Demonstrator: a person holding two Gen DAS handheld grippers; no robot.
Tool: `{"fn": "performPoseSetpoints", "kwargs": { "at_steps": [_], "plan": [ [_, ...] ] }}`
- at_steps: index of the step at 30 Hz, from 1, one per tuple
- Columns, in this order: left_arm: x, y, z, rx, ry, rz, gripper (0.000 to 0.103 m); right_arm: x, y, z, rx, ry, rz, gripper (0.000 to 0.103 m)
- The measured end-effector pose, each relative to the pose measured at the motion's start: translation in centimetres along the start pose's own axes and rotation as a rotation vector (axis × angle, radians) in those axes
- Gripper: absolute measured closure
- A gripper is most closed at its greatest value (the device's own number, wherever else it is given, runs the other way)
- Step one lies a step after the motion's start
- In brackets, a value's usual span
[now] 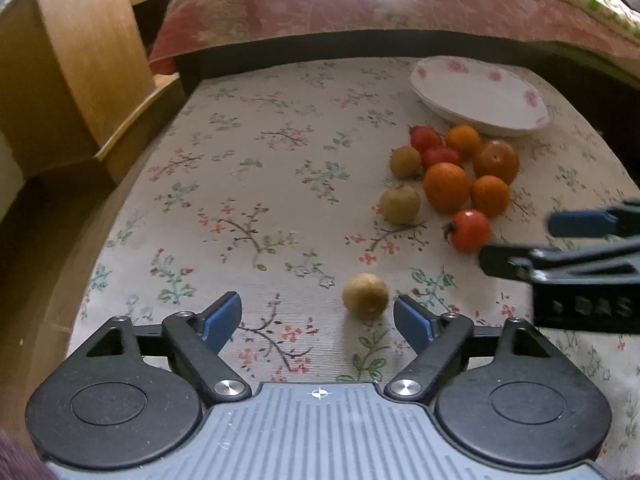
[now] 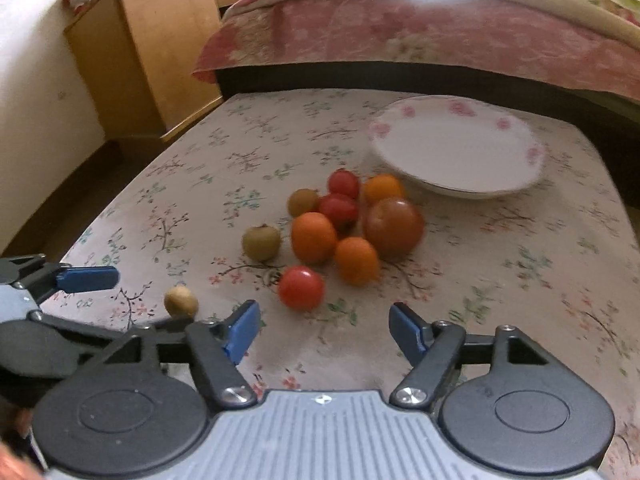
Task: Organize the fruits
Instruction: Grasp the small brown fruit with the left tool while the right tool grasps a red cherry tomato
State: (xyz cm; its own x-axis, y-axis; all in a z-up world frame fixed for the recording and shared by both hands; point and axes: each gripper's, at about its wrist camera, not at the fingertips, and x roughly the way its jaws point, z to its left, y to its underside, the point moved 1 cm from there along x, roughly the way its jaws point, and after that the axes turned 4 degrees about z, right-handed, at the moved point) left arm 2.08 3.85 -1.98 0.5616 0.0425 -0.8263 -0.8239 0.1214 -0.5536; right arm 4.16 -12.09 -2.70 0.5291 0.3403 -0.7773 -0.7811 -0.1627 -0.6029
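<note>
A heap of fruit lies on the floral tablecloth (image 1: pixel 256 184): oranges (image 1: pixel 447 186), red tomatoes (image 1: pixel 470 230) and brownish-green fruits (image 1: pixel 400 204). One small tan fruit (image 1: pixel 365 294) lies apart, just ahead of my left gripper (image 1: pixel 318 322), which is open and empty. In the right wrist view the same heap shows, with the nearest red tomato (image 2: pixel 301 288) just ahead of my right gripper (image 2: pixel 324 330), also open and empty. The tan fruit (image 2: pixel 181 301) sits to its left. A white plate (image 2: pixel 456 148) with pink flowers stands empty behind the heap.
A wooden cabinet (image 1: pixel 80 60) stands left of the table, and a bed with a pink quilt (image 2: pixel 400 28) runs behind it. The right gripper's fingers (image 1: pixel 576 224) reach in at the right edge of the left wrist view. The table's left edge drops to the floor.
</note>
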Motion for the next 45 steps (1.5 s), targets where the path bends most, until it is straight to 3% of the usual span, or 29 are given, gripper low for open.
{"fn": "performPoseSetpoints", "kwargs": {
  "at_steps": [6, 9, 16, 19, 29, 38, 45],
  "plan": [
    [0.2, 0.0, -0.8, 0.048, 0.008, -0.019, 0.017, 1.7, -0.5, 0.7, -0.041, -0.044, 0.026, 0.053],
    [0.7, 0.0, -0.5, 0.039, 0.040, -0.010, 0.027, 2.2, -0.7, 0.7, -0.045, -0.068, 0.024, 0.057],
    [1.1, -0.2, -0.5, 0.036, 0.072, -0.006, 0.036, 2.6, -1.1, 1.0, -0.085, -0.085, 0.017, 0.068],
    [1.2, -0.2, -0.4, 0.037, 0.095, -0.010, 0.046, 2.5, -1.0, 1.0, -0.090, -0.084, 0.019, 0.073],
    [1.2, -0.3, -0.9, 0.069, 0.125, -0.013, 0.062, 2.0, -0.8, 0.4, -0.069, -0.096, 0.038, 0.073],
    [0.8, 0.0, -1.7, 0.099, 0.161, -0.006, 0.070, 0.8, 0.1, -0.2, -0.071, -0.070, 0.057, 0.073],
    [1.2, -0.3, -1.9, 0.094, 0.159, -0.022, 0.065, 0.0, 1.0, -1.2, -0.097, -0.028, 0.087, 0.073]
  ]
}}
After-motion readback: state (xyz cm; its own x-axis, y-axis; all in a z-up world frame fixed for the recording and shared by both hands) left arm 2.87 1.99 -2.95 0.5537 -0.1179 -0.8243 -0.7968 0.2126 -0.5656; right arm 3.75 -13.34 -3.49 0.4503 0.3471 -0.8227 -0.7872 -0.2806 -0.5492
